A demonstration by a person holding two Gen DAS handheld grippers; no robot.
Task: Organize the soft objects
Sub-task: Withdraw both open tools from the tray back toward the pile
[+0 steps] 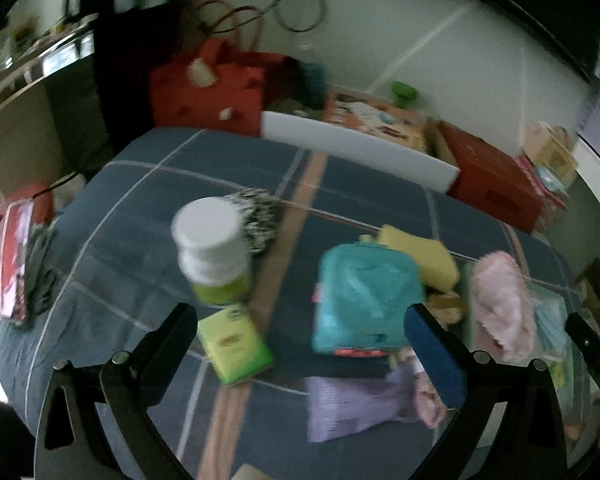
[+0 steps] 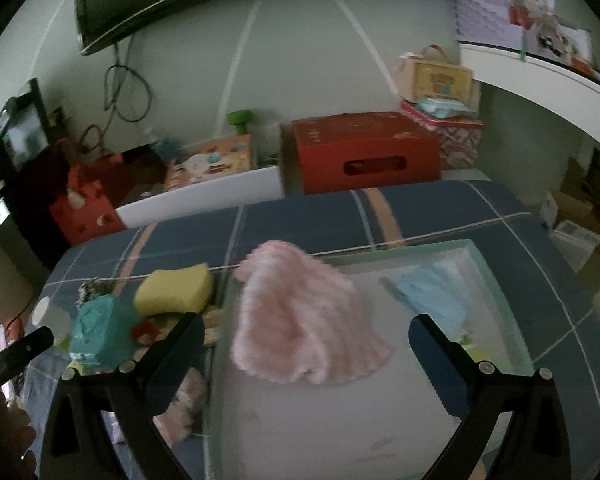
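A pink fluffy cloth (image 2: 304, 320) hangs over the left wall of a clear bin (image 2: 500, 304) that holds a light blue soft item (image 2: 436, 300). My right gripper (image 2: 306, 354) is open just in front of the cloth, touching nothing. Left of the bin lie a yellow sponge (image 2: 176, 288) and a teal pouch (image 2: 96, 330). My left gripper (image 1: 300, 340) is open above the bed, with the teal pouch (image 1: 364, 300), a lilac cloth (image 1: 352, 404) and a green box (image 1: 236, 344) between its fingers. The pink cloth (image 1: 500, 304) and yellow sponge (image 1: 424, 256) also show there.
A white-capped bottle (image 1: 212, 252) stands on the blue plaid bedcover (image 1: 140, 208) beside a black-and-white patterned item (image 1: 260, 216). Red boxes (image 2: 360, 156), a red bag (image 1: 208, 88) and a white board (image 1: 356, 152) line the far side by the wall.
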